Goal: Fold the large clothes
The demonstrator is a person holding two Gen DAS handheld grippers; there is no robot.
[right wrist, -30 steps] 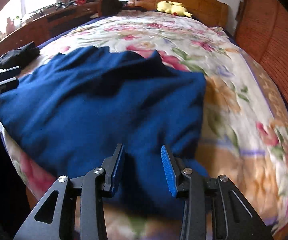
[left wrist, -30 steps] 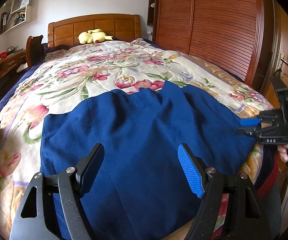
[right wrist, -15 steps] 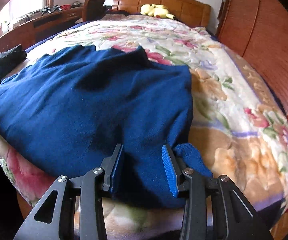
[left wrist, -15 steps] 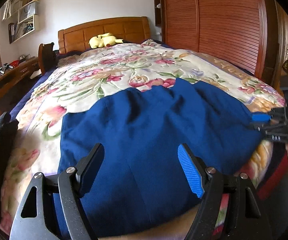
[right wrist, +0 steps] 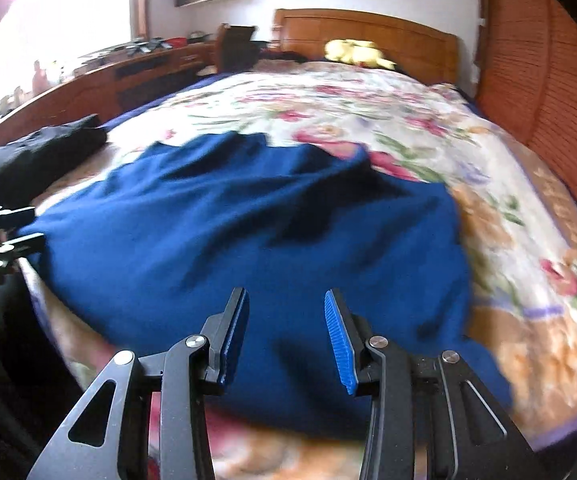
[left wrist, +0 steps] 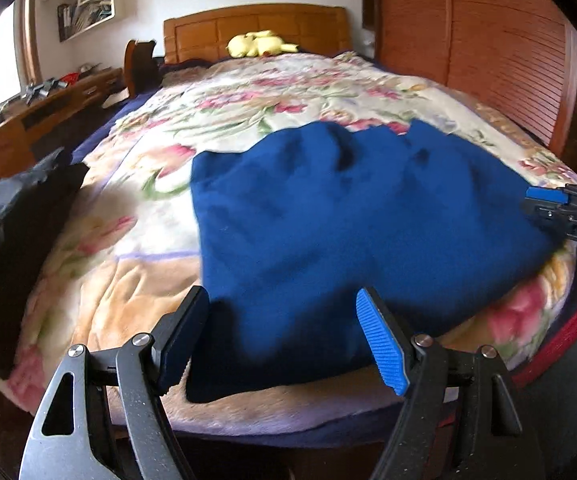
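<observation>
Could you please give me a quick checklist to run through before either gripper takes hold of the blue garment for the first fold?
1. Left gripper open and empty: ok, jaws stand wide with nothing clamped.
2. Right gripper open and empty: ok, jaws stand apart over the cloth, pads not pressing it.
3. Blue garment spread on the floral blanket: ok, though wrinkled near its far edge.
4. Near hem within reach of both grippers: ok, it lies at the bed's near edge.
5. Black clothing apart from the garment: ok, bare blanket between them.
6. Which garment edge is collar or hem: cannot tell, picture blurred.
</observation>
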